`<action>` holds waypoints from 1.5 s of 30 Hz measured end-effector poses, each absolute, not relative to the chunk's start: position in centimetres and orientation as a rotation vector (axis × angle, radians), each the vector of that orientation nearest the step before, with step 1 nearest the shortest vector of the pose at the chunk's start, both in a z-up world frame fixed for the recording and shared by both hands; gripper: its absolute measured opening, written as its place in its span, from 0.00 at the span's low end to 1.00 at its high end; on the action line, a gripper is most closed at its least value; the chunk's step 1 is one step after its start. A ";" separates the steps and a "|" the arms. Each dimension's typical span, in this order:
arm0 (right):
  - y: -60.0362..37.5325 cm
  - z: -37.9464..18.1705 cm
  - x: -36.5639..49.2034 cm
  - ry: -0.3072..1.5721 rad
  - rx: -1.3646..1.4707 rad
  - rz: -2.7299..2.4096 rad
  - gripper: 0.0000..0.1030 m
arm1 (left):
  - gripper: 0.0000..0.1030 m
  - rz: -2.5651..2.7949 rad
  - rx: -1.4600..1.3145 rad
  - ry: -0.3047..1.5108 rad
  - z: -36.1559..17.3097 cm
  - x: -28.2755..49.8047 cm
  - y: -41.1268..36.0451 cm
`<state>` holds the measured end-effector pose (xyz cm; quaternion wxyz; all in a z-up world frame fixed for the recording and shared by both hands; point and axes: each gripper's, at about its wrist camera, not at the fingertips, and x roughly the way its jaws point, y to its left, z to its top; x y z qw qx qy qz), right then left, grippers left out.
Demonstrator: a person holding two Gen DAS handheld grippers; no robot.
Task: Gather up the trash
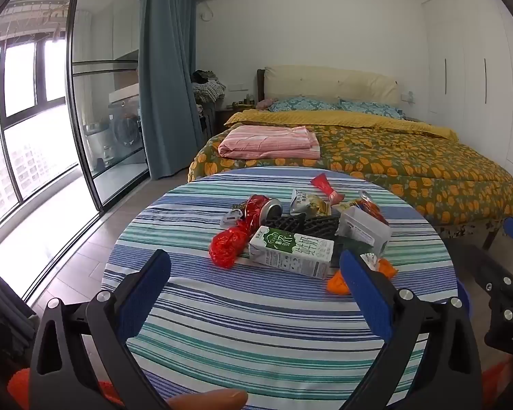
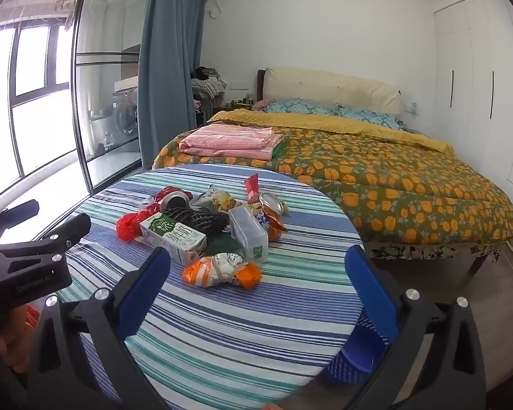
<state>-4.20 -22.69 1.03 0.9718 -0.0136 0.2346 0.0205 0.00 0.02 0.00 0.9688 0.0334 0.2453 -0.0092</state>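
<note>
A pile of trash lies on the round striped table (image 1: pixel 256 324): a green-and-white milk carton (image 1: pixel 290 251), a red crumpled bag (image 1: pixel 227 244), a crushed can (image 1: pixel 272 208), a black foam net (image 1: pixel 307 225), a clear plastic box (image 1: pixel 364 229) and an orange wrapper (image 2: pixel 222 270). My left gripper (image 1: pixel 256 273) is open and empty, just short of the carton. My right gripper (image 2: pixel 256 270) is open and empty, with the orange wrapper between its fingertips in view. The carton also shows in the right wrist view (image 2: pixel 174 237).
A blue mesh bin (image 2: pixel 355 358) stands on the floor by the table's right edge. A bed (image 1: pixel 376 164) with a folded pink blanket (image 1: pixel 270 141) lies behind the table. Glass sliding doors (image 1: pixel 102 102) and a blue curtain (image 1: pixel 167 75) are at left.
</note>
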 end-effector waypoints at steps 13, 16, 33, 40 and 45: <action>-22.7 1.1 -4.1 0.473 -0.012 0.041 0.96 | 0.95 -0.027 0.067 0.505 0.1 0.0 0.1; -23.1 1.1 -4.3 0.473 -0.012 0.041 0.96 | 0.95 -0.023 0.073 0.506 -0.6 0.1 -0.1; -23.1 1.2 -4.5 0.474 -0.014 0.041 0.96 | 0.95 -0.024 0.072 0.512 -0.7 -0.1 -0.1; -23.3 1.1 -4.5 0.474 -0.011 0.041 0.96 | 0.95 -0.025 0.073 0.515 -1.0 -0.2 -0.5; -23.3 1.2 -4.4 0.474 -0.012 0.042 0.96 | 0.95 -0.025 0.073 0.516 -1.0 -0.2 -0.5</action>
